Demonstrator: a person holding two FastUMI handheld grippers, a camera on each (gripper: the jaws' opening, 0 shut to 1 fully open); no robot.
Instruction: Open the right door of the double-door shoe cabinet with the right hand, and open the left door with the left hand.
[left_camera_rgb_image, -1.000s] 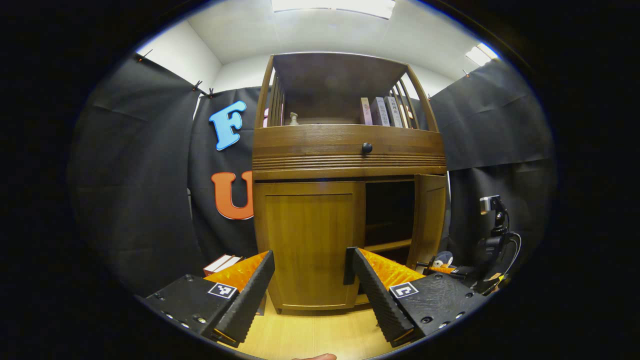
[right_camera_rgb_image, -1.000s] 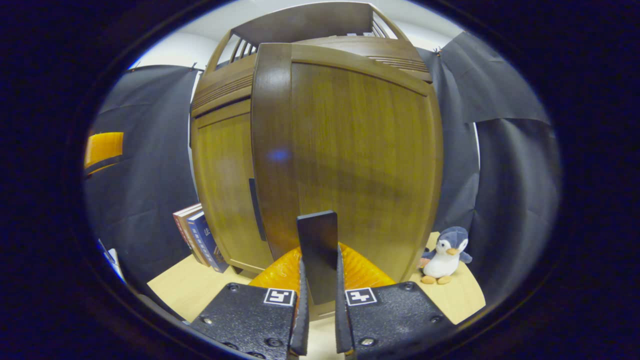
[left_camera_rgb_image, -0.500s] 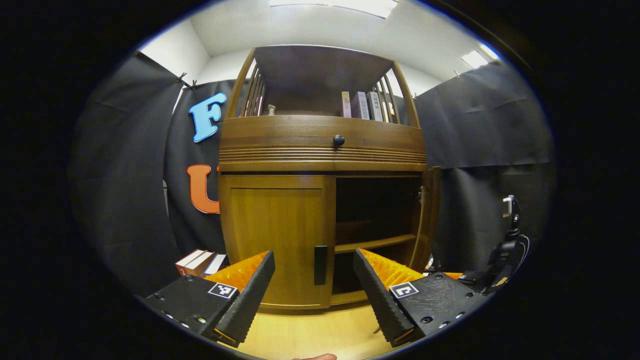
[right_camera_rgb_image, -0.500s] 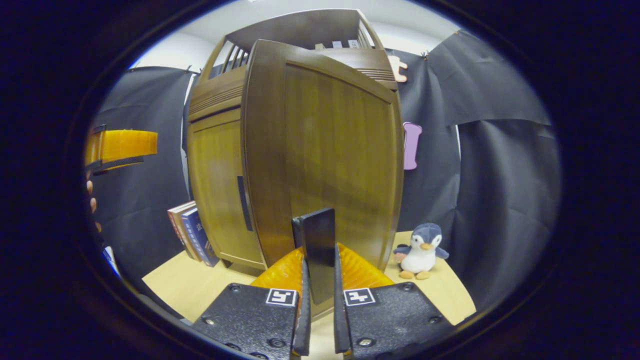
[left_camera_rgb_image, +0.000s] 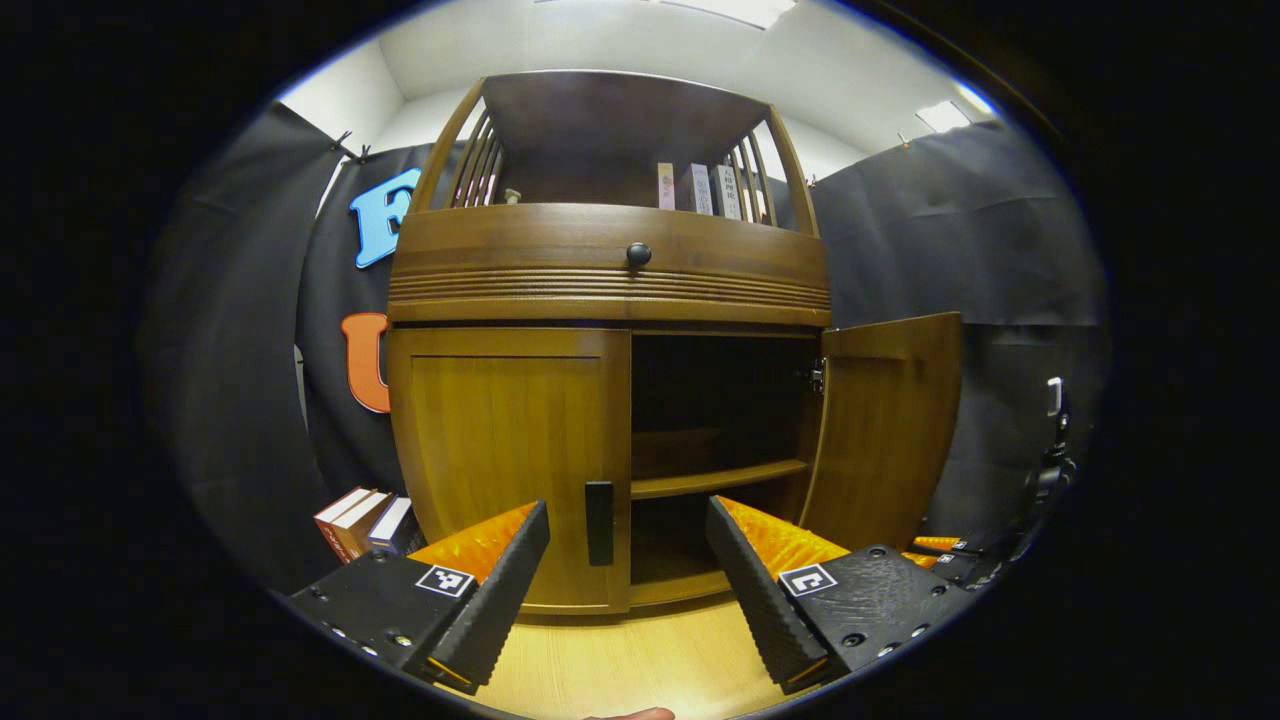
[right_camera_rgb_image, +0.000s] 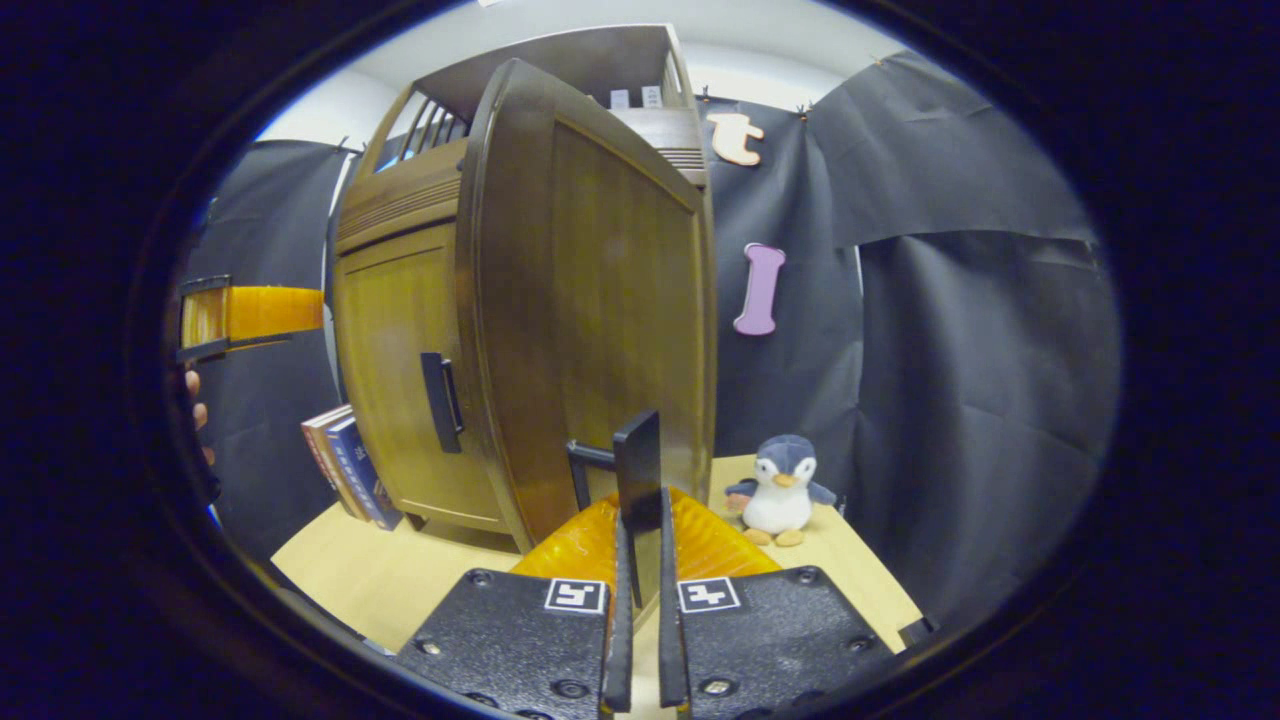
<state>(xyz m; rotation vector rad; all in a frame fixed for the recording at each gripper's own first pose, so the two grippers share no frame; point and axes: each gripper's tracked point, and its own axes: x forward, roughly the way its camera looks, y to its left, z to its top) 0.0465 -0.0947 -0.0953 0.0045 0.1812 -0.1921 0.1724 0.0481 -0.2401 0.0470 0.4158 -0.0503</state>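
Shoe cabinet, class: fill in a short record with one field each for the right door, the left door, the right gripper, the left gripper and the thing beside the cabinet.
right door: swung open
left door: shut
right gripper: shut on the right door's handle
left gripper: open, in front of the left door's handle, apart from it
beside cabinet: toy penguin on the floor

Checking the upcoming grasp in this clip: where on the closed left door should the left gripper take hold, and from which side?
Probably the dark vertical handle near the left door's inner edge, low down. It is a narrow upright bar standing off the panel, so the open left gripper, already facing it, should come straight from the front, one finger on each side of it, then close.
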